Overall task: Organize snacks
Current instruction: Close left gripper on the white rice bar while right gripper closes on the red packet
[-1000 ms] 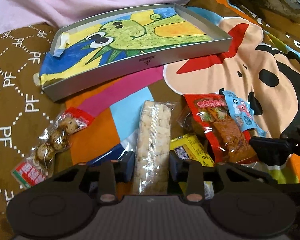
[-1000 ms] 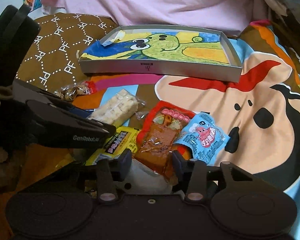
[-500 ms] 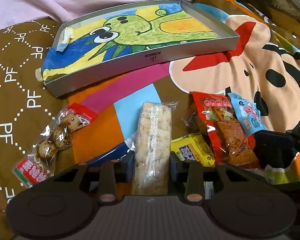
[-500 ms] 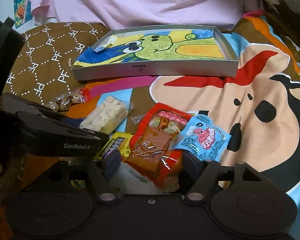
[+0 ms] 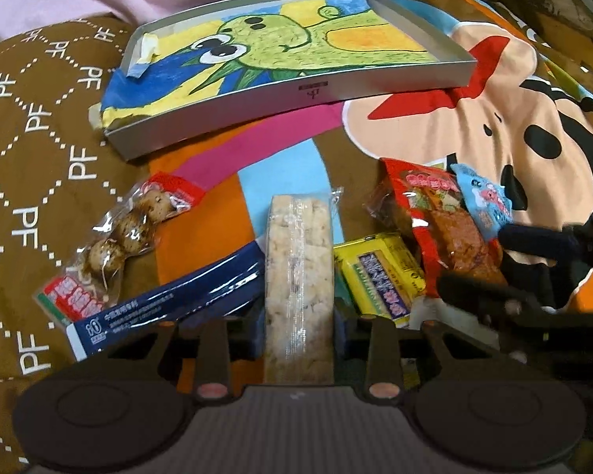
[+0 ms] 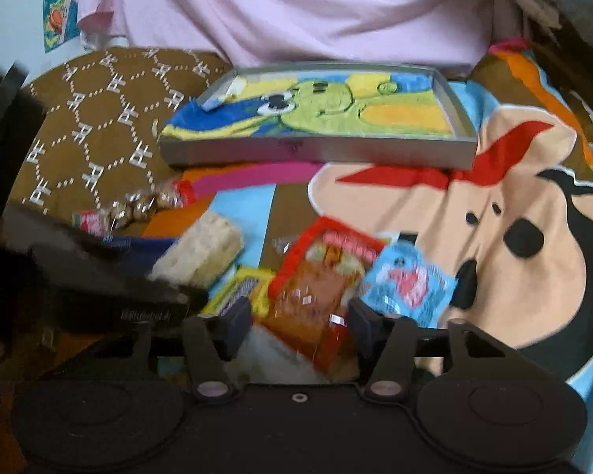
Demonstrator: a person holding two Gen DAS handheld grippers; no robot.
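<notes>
My left gripper [image 5: 298, 328] sits at the bottom middle of the left wrist view, its fingers [image 5: 253, 333] clenched on the near end of the puffed rice bar [image 5: 298, 260], which runs straight up the frame from between them in its clear wrapper. Left of the bar lies a dark blue packet [image 5: 170, 296], slanting down toward the lower left, and beyond it, at middle left, a clear pack of speckled eggs [image 5: 118, 237] with red ends. Just right of the bar is a yellow packet [image 5: 379, 272], then a red packet [image 5: 442, 221] with a small light blue packet [image 5: 482, 201] touching its right edge. All of it lies on a cartoon-print blanket [image 5: 514, 91]. At the upper middle of the frame stands the shallow grey tray [image 5: 296, 94], lined with a green creature drawing, holding no snacks. In the right wrist view, which is blurred, my right gripper [image 6: 300, 324] is at the bottom middle with the red packet [image 6: 320, 288] between its fingers [image 6: 237, 322]; the jaws have just been closing, the pads stand at the packet's edges, and I cannot tell whether they press on it. The light blue packet [image 6: 409, 280] lies just right of it, the tray [image 6: 320, 150] at the upper middle, and my left gripper's dark body [image 6: 99, 276] fills the left edge.
</notes>
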